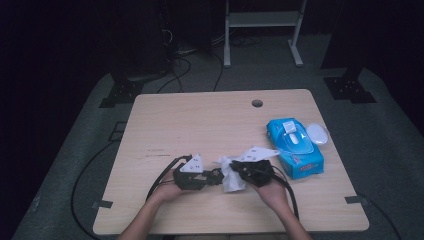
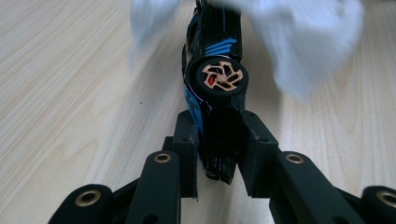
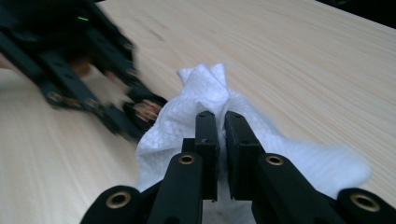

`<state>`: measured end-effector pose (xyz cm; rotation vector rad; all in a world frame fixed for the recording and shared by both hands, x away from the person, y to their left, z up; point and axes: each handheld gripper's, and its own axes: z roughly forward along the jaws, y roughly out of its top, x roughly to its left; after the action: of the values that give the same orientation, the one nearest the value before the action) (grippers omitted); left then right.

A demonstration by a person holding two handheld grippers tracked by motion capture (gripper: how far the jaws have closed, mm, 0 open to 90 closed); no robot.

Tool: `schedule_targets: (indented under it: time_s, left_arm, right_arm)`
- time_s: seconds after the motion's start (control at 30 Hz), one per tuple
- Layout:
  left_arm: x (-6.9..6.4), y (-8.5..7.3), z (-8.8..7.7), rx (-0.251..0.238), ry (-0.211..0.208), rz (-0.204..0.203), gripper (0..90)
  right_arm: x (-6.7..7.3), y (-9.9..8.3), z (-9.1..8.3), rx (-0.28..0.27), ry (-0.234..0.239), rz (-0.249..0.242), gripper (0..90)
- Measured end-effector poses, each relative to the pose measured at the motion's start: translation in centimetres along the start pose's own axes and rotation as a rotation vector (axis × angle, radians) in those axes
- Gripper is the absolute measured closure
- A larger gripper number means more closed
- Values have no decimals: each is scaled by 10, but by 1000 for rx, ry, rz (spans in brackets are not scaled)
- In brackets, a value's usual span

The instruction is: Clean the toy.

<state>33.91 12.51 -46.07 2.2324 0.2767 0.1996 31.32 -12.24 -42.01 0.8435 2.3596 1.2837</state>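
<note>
Two very different things here: the left gripper (image 2: pixel 218 154) clamps a small, rigid toy car (image 2: pixel 215 88) by its body, while the right gripper (image 3: pixel 222 126) pinches a soft, limp tissue (image 3: pixel 187 126) at a bunched fold.

Glossy plastic toy car (image 2: pixel 215 79); soft embossed paper tissue (image 3: pixel 187 121).

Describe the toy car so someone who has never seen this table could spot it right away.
On the wooden table, look near the front edge between the person's two hands. The toy car is clamped in the left tool, beside a white tissue: small, black with blue stripes and copper-coloured wheels.
</note>
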Motion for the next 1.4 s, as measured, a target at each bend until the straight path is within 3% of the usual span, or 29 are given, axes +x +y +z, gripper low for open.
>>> schedule_targets:
  time_s: [0.13, 0.23, 0.3, 0.4, 0.57, 0.63, 0.8, 0.97, 1.13, 1.4]
  left_arm:
    - [0, 0, 0, -1, 0, 0, 708]
    - [1, -2, -3, 0, -5, -5, 708]
    - [1, -3, -4, -1, -6, -7, 709]
    - [4, -4, -6, 4, -3, -6, 708]
    - [4, -5, -7, 9, 0, -2, 708]
    - [4, -4, -7, 13, -2, -4, 707]
    - [6, -4, -7, 13, -13, -29, 699]
    - [4, 1, -11, 24, 2, -37, 579]
    - [3, 9, -13, 57, 24, -23, 525]
    - [1, 36, 2, 95, 37, 30, 473]
  right_arm:
    - [21, 13, 24, 26, 52, -44, 837]
    - [26, 14, 31, 34, 58, -56, 837]
    - [22, 12, 30, 26, 64, -34, 837]
    - [7, 4, 16, 37, 0, -26, 837]
    - [-16, -12, -9, 28, -55, 28, 837]
    - [-25, -21, -19, 8, -55, 67, 837]
    - [-30, -30, -28, 7, -69, 77, 836]
    - [-33, -35, -32, -5, -61, 99, 836]
    - [-37, -37, -38, -18, -55, 117, 836]
    - [-41, -43, -44, -15, -60, 126, 836]
